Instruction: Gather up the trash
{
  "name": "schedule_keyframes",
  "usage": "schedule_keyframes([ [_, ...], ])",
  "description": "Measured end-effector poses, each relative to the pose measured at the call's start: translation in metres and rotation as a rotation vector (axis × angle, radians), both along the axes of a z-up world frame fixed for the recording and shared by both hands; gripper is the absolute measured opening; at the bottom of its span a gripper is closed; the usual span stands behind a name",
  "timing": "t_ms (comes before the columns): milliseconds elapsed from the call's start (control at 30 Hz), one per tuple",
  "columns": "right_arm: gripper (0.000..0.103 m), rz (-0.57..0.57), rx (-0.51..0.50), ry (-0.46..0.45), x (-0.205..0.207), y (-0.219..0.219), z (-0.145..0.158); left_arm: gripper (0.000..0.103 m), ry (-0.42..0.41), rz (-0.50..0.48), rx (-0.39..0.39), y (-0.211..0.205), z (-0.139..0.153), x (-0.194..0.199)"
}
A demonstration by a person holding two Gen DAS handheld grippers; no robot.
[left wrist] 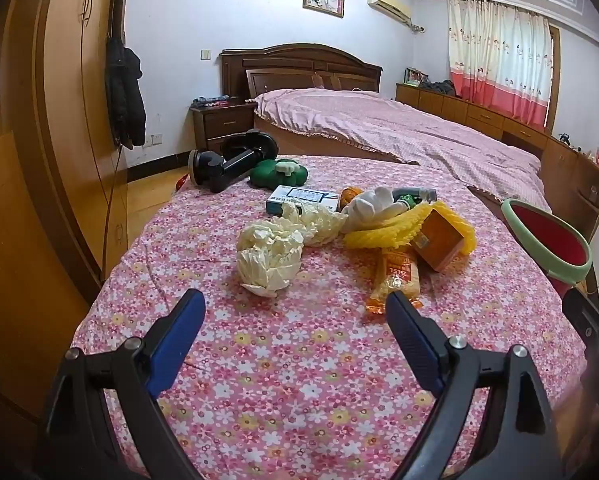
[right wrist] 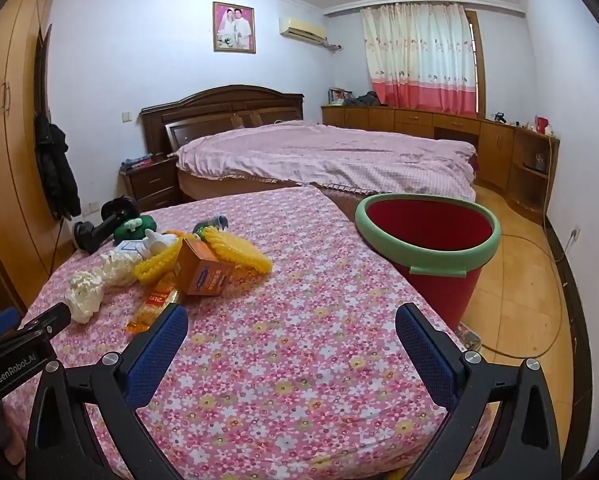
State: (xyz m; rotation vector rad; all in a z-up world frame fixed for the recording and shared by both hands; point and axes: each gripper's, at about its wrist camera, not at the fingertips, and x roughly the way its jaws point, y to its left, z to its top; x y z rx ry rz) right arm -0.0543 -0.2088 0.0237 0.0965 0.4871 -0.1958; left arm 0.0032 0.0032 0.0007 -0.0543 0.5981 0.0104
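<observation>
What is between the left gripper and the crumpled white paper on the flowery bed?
Nothing. In the left wrist view, only bare pink flowered bedspread lies between the open left gripper and the crumpled white paper wad.

The left gripper [left wrist: 295,304] tilts downward, its jaws spread wide and empty. The right gripper [right wrist: 291,320] beside it does likewise.
</observation>
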Motion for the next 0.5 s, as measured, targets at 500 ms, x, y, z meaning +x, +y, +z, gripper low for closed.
schedule_keyframes([
  [500,0.103,0.000,-0.004,0.005,0.0006,0.0000,-0.0011,0.092,0.002,0.000,-0.002,-0.0033,-0.0047,-0.0006],
])
